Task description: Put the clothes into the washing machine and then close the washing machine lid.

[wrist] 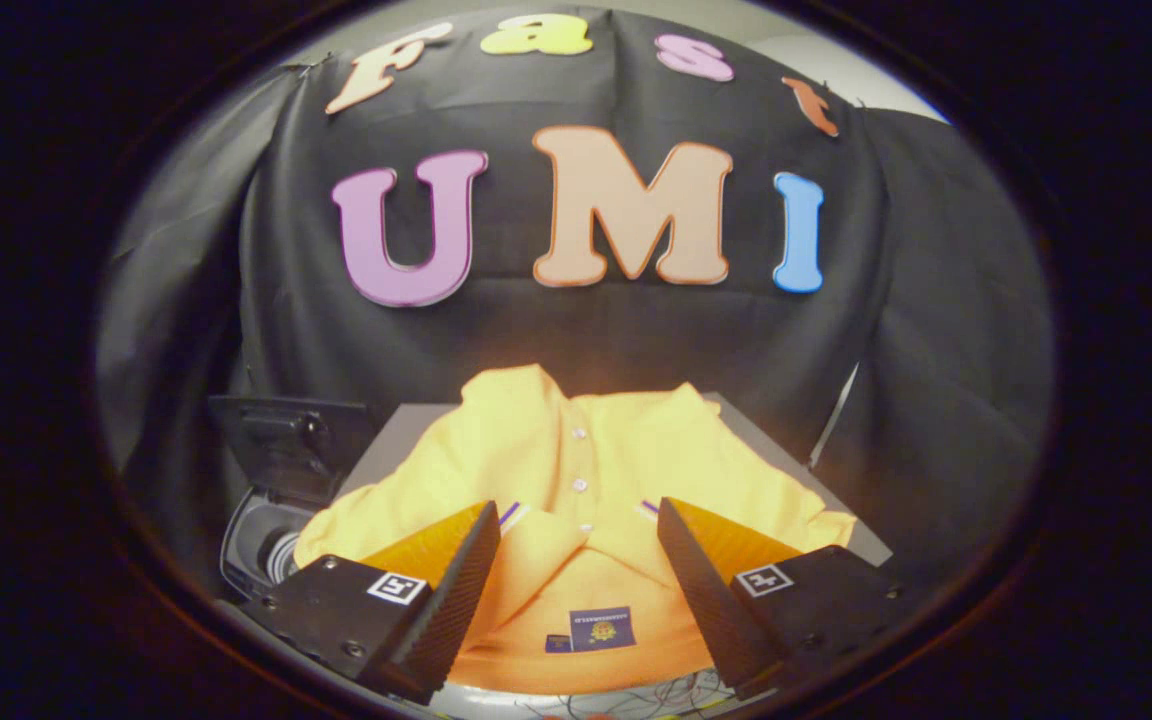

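While the gripper (pixel 576 560) hovers with its ribbed black fingers (pixel 456 590) spread wide, holding nothing, a soft yellow polo shirt (pixel 576 470) (buttoned placket, collar between them) drapes the grey table (pixel 391 430), beside whose left edge the washing machine (pixel 261 530) stands, lid (pixel 286 440) raised.

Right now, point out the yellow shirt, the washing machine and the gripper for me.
yellow shirt (pixel 576 450): gripper view, on its buttoned front, just ahead of the fingers.
washing machine (pixel 258 535): gripper view, on the drum opening's rim under the raised lid.
gripper (pixel 576 520): gripper view, midway between its open fingertips.
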A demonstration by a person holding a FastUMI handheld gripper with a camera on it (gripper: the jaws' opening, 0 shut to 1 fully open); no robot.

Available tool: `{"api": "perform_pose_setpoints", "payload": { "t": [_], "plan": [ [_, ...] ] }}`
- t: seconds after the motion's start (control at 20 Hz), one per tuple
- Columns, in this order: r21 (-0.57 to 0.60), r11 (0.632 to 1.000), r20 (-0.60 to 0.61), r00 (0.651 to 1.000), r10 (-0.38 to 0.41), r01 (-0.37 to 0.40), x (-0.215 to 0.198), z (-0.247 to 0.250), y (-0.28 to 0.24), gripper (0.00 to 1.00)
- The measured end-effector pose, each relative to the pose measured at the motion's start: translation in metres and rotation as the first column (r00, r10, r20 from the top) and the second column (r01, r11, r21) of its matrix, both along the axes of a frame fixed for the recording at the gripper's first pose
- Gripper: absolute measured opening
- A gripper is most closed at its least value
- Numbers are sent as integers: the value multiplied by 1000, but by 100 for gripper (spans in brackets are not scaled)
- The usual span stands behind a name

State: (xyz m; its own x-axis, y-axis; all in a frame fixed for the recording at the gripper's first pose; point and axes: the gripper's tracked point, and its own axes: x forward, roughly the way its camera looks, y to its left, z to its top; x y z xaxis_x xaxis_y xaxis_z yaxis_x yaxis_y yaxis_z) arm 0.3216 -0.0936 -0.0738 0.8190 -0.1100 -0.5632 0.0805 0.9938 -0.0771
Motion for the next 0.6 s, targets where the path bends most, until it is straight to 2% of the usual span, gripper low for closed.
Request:
{"api": "perform_pose_setpoints", "payload": {
  "t": [0.15, 0.2, 0.3, 0.4, 0.5, 0.6],
  "plan": [
    [67, 996, -35, 998, -58, 60, 6, -9, 0, 97],
    [61, 997, -48, 997, -53, 56, 7, -16, -2, 98],
    [25, 999, 2, 999, -45, 45, 11, -13, -3, 98],
    [20, 997, 12, 997, -78, 78, 8, -16, -3, 92],
    [15, 998, 11, 998, -63, 63, 9, -17, -2, 65],
    [32, 995, 20, 996, -90, 90, 6, -15, -3, 38]
  ]
}}
